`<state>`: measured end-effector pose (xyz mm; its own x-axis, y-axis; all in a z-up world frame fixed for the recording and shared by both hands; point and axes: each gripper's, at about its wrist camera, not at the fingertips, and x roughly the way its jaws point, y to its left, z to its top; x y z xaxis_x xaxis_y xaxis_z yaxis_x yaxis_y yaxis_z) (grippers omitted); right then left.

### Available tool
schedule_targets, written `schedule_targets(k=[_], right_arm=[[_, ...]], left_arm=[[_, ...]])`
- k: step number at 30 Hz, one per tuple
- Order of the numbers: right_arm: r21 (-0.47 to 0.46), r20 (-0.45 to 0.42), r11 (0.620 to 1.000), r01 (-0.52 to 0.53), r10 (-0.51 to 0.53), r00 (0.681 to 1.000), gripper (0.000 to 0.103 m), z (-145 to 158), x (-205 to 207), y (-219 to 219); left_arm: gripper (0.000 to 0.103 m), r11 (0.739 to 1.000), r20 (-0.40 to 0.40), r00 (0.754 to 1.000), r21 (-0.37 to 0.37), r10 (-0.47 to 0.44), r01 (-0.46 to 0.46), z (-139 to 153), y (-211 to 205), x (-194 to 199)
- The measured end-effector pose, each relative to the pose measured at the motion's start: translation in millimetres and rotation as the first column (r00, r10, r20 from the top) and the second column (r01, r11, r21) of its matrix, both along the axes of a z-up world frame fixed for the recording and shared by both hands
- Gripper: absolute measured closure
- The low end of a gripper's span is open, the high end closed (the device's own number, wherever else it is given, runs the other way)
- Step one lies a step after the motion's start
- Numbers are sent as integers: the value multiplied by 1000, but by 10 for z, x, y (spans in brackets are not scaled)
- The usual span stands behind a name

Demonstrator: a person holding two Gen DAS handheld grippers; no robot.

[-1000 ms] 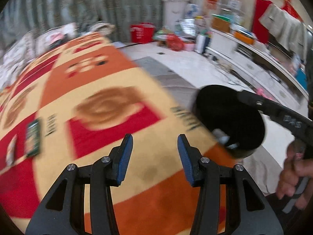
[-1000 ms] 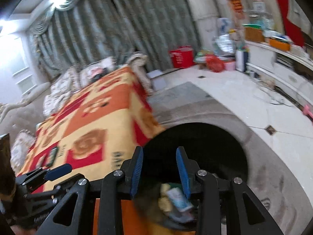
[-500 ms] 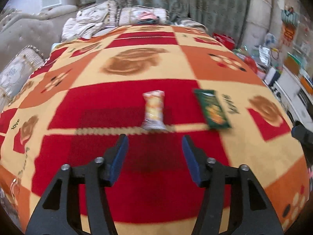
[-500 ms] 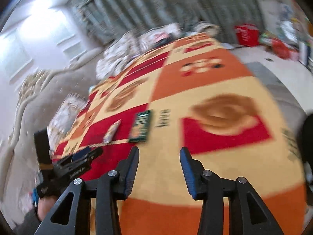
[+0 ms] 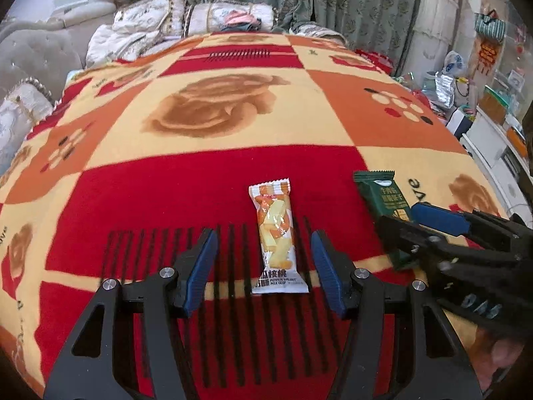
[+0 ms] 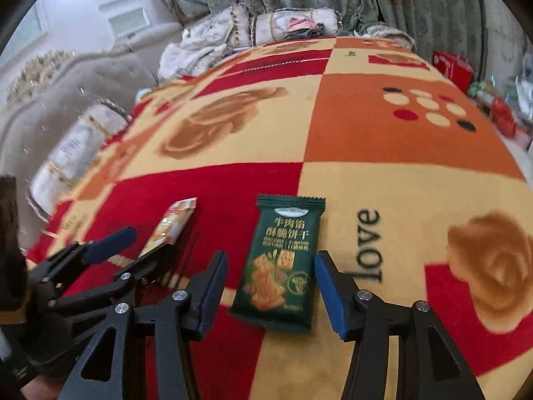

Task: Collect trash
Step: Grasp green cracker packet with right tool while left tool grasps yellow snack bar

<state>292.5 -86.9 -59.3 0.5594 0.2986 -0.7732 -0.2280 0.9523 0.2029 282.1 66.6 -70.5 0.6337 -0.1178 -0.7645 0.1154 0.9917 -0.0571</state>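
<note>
Left wrist view: left gripper (image 5: 263,265) released, nothing pinched, blue pads on either side of the orange snack packet (image 5: 275,238). Packet flat on the red square of the checked blanket (image 5: 233,106), long axis running near to far, straight along the line of the fingers, near end lying between the fingertips and far end reaching beyond them. No pad touching the wrapper.

Right wrist view: right gripper (image 6: 269,291) with jaws opening, nothing between the pads pressed. Green biscuit packet (image 6: 281,263) flat across the seam of red and cream squares, just left of the word "love", long axis also near to far, slightly tilted, near end between the fingertips.

Two packets side by side, orange to the left, green to the right, close but apart. Each gripper already lined up over its own packet, so left nearer the orange, right nearer the green. Likely next: lower and close across the short width of each wrapper. Thin, slippery film on soft fabric, so probably prone to sliding or bunching blanket into the grip.
</note>
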Motion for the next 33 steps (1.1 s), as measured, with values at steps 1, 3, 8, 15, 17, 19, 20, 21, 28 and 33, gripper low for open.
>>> schedule_targets(k=[1,3,8,15,17,19,20,21,28,33], right_arm=[[-31,-4,1000,6,-6,1000,51,-18,24,33],[-81,5,997,8,-8,1000,51,-46,31,82],[-169,33,985,-36,42,999,62,-61,-26,103],[-111,46,991,-72,78,996,62,58,-370,-249],[-97,63,991,-89,96,993,63,140,-558,-400],[-84,83,990,-113,120,989,63,222,-754,-556],[-78,87,989,-122,129,988,63,253,-823,-621],[-71,93,988,-137,143,985,63,295,-927,-723],[-60,134,980,-192,198,971,63,329,-1582,-1519],[-52,179,990,-128,136,974,63,270,-1815,-1881]], left_arm=[[46,1000,-11,1000,-2,8,-8,-19,16,14],[46,999,-18,1000,-33,15,-16,-27,66,23],[78,999,-24,999,-23,39,-39,-32,103,-14],[80,999,-9,1000,-47,-18,17,21,-12,-478],[80,997,10,999,-66,-31,32,67,-60,-680],[80,995,19,999,-90,-40,42,115,-147,-902],[80,995,20,999,-93,-45,47,134,-205,-998],[80,994,25,998,-91,-52,54,164,-294,-1113],[80,999,5,999,-31,-39,39,319,-967,-1601],[79,996,13,997,38,-82,81,418,-1480,-1834]])
